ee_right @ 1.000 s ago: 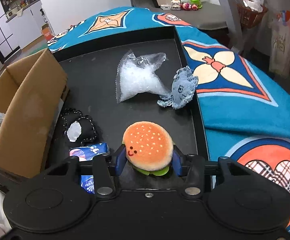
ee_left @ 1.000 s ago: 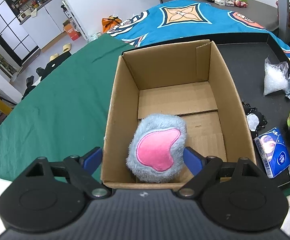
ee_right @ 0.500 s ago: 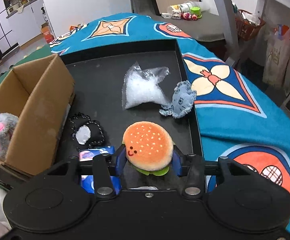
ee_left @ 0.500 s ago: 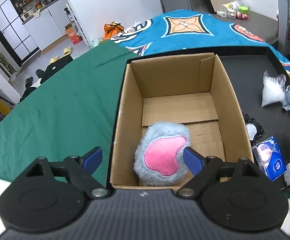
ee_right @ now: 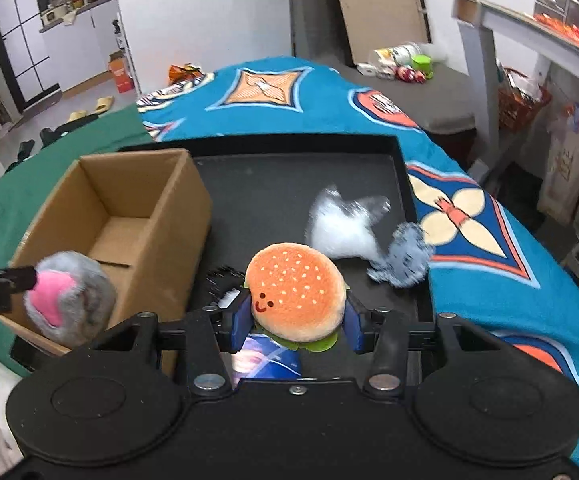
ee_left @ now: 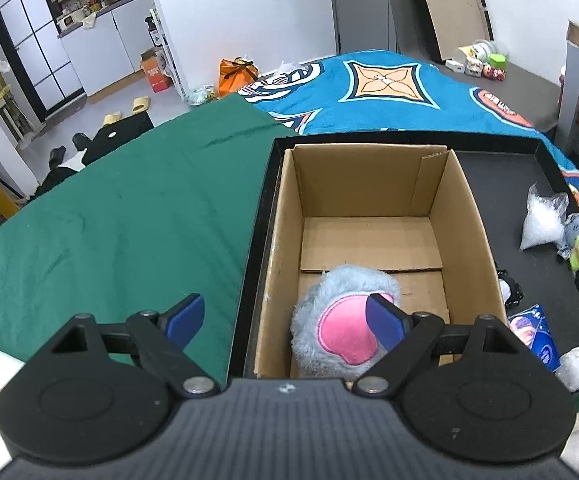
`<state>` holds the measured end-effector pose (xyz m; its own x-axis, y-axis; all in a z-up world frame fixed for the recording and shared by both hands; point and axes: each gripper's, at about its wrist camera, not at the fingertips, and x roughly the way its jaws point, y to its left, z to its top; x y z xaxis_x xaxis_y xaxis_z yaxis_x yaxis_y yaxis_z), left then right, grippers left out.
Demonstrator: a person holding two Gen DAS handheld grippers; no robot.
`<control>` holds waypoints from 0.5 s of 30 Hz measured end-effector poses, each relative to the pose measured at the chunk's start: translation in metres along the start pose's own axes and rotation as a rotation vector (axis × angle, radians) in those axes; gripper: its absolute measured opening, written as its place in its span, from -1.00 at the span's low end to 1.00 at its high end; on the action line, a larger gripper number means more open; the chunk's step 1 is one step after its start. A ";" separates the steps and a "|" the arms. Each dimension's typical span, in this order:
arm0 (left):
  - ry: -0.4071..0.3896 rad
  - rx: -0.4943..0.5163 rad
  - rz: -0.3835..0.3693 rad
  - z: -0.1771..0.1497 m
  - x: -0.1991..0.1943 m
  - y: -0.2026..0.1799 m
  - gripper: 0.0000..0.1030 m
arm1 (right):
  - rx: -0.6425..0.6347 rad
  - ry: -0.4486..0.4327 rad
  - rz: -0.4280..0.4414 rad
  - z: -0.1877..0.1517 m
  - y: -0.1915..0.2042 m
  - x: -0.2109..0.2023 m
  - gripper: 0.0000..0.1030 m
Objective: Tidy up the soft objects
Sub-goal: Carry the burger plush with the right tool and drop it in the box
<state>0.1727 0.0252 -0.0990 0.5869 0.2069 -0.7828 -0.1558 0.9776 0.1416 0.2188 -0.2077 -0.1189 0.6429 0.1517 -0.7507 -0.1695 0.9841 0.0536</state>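
While clamped, burger plush aloft

- The burger plush had an orange bun with pale seed dots, a small dark smile, and a green layer beneath.
- The furry plush was grey-blue with a pink patch.
- The cardboard box was plain brown.
- The tray was black.
- The cloth on the left was dark green.
- The blanket was bright blue with orange diamond and flower motifs outlined in white.
- The claw pads were blue on black bodies.
- The denim plush was speckled grey-blue.
- The packet was blue and white.
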 end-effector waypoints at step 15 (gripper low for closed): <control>-0.053 -0.061 -0.072 -0.006 0.002 0.020 0.61 | -0.079 -0.048 0.035 0.026 0.054 -0.013 -0.10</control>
<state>0.1658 0.0448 -0.1010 0.6393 0.1396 -0.7562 -0.1589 0.9861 0.0477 0.2208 -0.1540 -0.0887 0.6700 0.1918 -0.7171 -0.2496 0.9680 0.0257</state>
